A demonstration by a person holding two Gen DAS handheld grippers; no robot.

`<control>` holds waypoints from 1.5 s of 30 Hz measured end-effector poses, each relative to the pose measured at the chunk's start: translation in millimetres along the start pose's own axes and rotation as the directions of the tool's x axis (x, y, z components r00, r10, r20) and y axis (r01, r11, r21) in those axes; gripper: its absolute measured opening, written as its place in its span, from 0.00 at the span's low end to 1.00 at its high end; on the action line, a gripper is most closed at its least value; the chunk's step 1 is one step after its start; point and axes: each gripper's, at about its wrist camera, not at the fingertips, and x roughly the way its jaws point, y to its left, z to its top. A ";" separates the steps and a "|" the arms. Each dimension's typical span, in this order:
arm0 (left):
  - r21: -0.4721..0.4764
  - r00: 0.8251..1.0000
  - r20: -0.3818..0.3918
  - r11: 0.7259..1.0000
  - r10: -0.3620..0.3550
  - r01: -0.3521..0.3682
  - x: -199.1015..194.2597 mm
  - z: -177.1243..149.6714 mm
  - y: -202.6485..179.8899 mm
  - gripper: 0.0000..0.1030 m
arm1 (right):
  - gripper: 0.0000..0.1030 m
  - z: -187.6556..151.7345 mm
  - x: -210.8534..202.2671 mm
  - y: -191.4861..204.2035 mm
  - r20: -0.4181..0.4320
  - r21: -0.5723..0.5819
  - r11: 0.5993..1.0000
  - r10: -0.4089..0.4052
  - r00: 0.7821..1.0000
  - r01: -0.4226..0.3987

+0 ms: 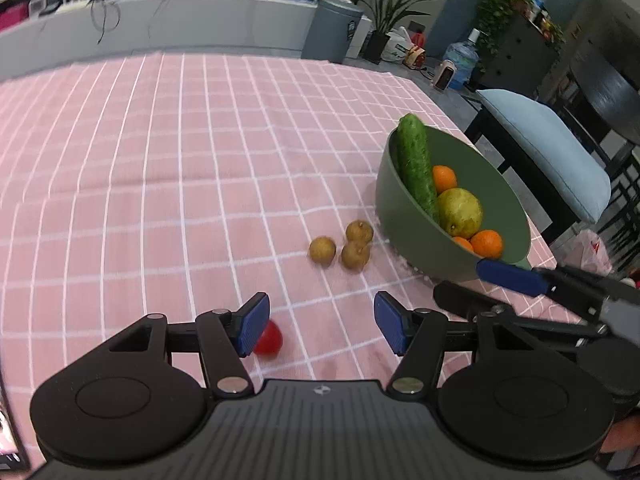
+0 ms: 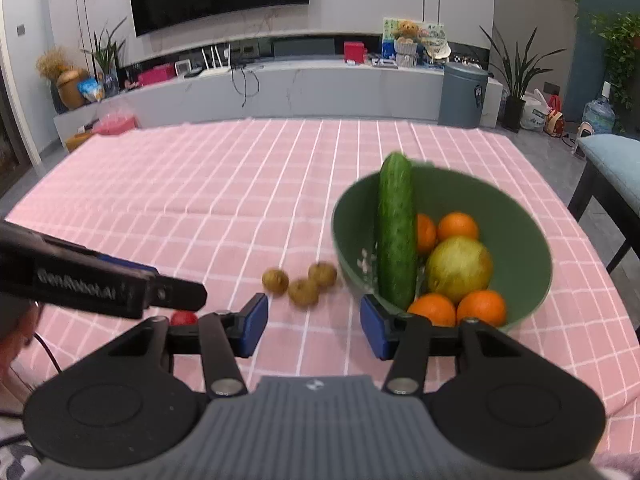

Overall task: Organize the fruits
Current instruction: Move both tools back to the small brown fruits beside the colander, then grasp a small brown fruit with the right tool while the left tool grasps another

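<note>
So far most of the sorting looks done, with a few pieces left out on the surface (image 2: pixel 200 184), which is covered by a pink checked cloth. Farthest left lies a small red fruit (image 1: pixel 270 338), probably a cherry tomato, just beside the left finger of the left gripper (image 1: pixel 320 322). That gripper's jaws stand apart with nothing between them, low over the cloth. In the right wrist view the same red fruit is half hidden behind the gripper frame.

Further right, three small brown fruits (image 1: pixel 344 246) sit in a tight cluster on the cloth, near the bowl but outside it; two of them appear to touch, the third lies just beside them.

Right of those stands the green bowl (image 2: pixel 532 248), already holding a cucumber (image 2: pixel 396 232) leaning upright against its wall, a large yellow-green fruit (image 2: pixel 458 268) and several oranges (image 2: pixel 480 306). The right gripper (image 2: pixel 314 322) hovers at the bowl's near rim, its jaws also apart and empty.

Judging by this, four loose pieces remain to be gathered: the red one and the three brown ones, presumably into the bowl
</note>
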 end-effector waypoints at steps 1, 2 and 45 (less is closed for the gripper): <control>-0.015 1.000 -0.001 1.000 -0.007 0.007 2.2 -2.8 3.4 0.69 | 0.46 -2.5 1.9 1.2 -0.004 -0.003 1.000 -0.001 1.000 0.001; -0.031 1.000 -0.002 0.999 -0.011 0.011 4.3 -4.8 6.2 0.69 | 0.45 -5.2 3.6 2.4 -0.005 -0.007 1.000 -0.003 1.000 0.003; 0.096 0.997 -0.023 0.993 -0.069 0.071 95.4 35.4 5.4 0.26 | 0.21 -12.3 104.9 9.4 -0.001 0.199 0.980 -0.019 1.000 0.019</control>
